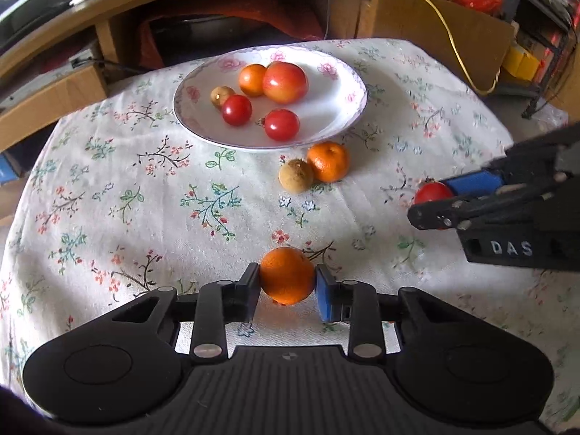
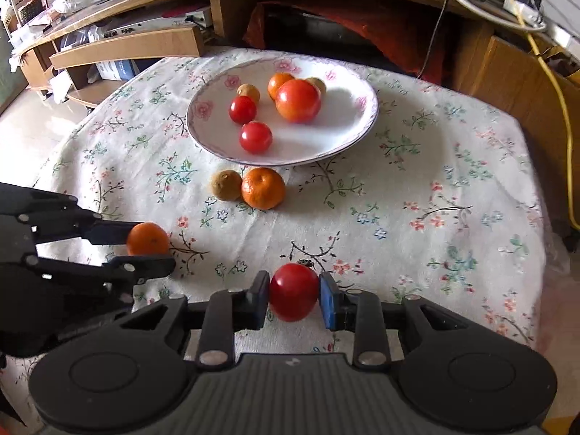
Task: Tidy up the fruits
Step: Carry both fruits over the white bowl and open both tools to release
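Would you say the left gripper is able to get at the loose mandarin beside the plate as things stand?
Probably not yet: the path over the tablecloth looks free, but the left gripper is shut on an orange, so it has no free jaws for the loose mandarin by the plate.

I'm working in a home living room; a floral tablecloth (image 2: pixel 417 188) fills mid-frame; a wooden media cabinet (image 2: pixel 152 41) with cables (image 2: pixel 551 83) spans the top; cardboard boxes (image 1: pixel 435 36) sit upper right.
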Demonstrator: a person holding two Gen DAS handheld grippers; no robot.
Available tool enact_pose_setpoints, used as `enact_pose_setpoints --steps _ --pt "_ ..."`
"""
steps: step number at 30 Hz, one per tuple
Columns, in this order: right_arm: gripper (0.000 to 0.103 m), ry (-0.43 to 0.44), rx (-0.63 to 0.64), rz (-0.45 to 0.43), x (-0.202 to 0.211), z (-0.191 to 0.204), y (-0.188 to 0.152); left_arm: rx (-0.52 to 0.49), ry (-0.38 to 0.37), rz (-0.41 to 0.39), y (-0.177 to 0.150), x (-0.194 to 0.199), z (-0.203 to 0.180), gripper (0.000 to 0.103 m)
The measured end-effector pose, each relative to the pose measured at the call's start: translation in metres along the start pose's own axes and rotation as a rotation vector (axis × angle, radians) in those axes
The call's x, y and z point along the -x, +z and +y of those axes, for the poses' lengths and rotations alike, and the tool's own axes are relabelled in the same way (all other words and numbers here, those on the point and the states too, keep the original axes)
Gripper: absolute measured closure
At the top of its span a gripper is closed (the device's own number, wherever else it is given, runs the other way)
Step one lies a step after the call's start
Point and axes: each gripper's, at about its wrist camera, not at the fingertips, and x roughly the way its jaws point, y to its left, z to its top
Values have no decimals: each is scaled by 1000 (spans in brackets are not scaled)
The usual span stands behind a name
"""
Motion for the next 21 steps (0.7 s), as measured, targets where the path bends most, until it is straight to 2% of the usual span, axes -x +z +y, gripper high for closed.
enact_pose_setpoints --steps 6,9,21 --pt "73 0 -22 -53 30 3 7 59 -11 -35 22 30 0 63" --pt "73 1 -25 -85 37 5 18 34 3 -60 36 31 -1 63" --pt "73 1 -21 -94 -6 -4 73 111 12 -59 80 -11 29 63"
